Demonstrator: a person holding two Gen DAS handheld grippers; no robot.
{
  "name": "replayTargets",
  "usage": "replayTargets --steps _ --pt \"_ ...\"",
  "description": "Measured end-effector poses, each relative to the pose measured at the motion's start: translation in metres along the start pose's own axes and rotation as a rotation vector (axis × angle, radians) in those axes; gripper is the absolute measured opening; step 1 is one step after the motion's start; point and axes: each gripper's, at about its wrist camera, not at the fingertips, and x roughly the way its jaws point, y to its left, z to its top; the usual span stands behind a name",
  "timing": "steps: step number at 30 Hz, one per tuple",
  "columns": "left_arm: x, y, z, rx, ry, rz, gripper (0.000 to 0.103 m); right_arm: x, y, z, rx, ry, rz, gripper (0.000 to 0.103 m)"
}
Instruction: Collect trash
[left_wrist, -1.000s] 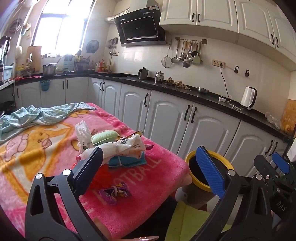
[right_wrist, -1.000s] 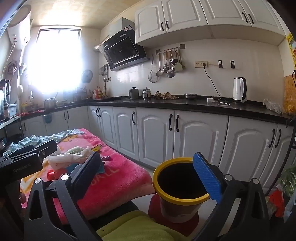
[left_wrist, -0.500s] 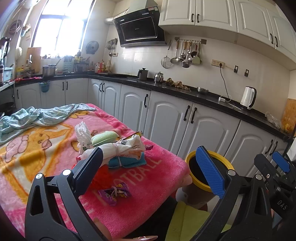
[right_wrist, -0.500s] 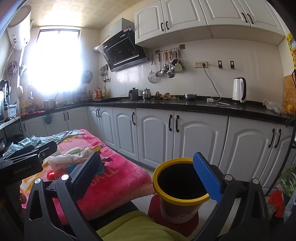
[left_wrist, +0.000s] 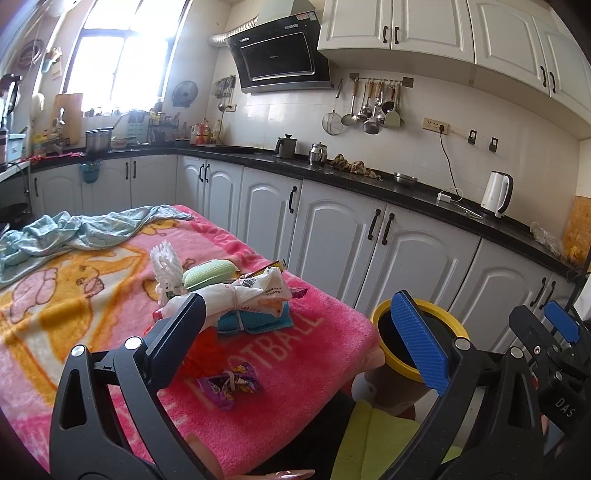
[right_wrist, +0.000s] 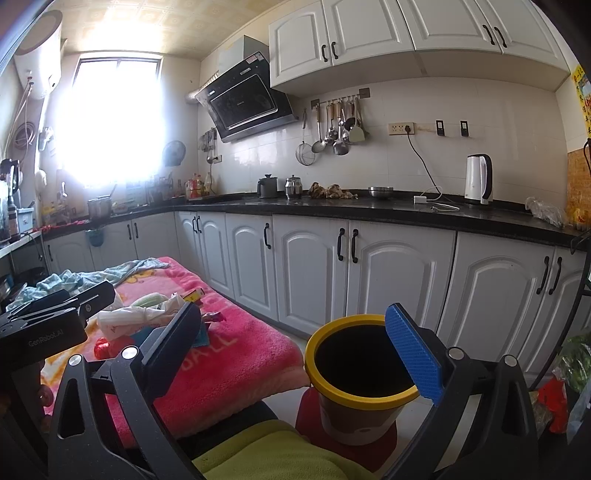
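A purple snack wrapper (left_wrist: 231, 384) lies on the pink blanket (left_wrist: 303, 354) near the table's front edge. Behind it sits a pile: a knotted white plastic bag (left_wrist: 243, 293), a teal cloth (left_wrist: 255, 319), a green sponge (left_wrist: 208, 273) and a white brush (left_wrist: 166, 264). A yellow-rimmed bin (right_wrist: 360, 373) stands on the floor right of the table. My left gripper (left_wrist: 295, 332) is open and empty above the table's front corner. My right gripper (right_wrist: 291, 347) is open and empty, just in front of the bin.
A crumpled light blue cloth (left_wrist: 74, 229) lies at the table's far left. White cabinets under a black counter (right_wrist: 369, 210) run along the wall behind. A yellow-green cushion (right_wrist: 280, 458) is below the grippers. Bags (right_wrist: 554, 391) lie on the floor at right.
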Motion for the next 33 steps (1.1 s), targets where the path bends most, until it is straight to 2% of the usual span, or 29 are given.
replayTargets --steps 11,18,28,33 --pt "0.0 0.0 -0.002 -0.003 0.0 0.001 0.092 -0.003 0.0 0.004 -0.002 0.001 0.002 0.097" --pt "0.003 0.008 -0.003 -0.018 0.009 0.009 0.092 0.003 0.007 0.001 -0.027 0.01 0.038 0.097" --pt "0.004 0.034 0.0 -0.074 0.017 0.043 0.092 0.013 0.034 0.001 -0.13 0.05 0.202 0.097" --pt "0.005 0.065 0.006 -0.148 0.024 0.093 0.092 0.025 0.06 0.001 -0.223 0.109 0.326 0.097"
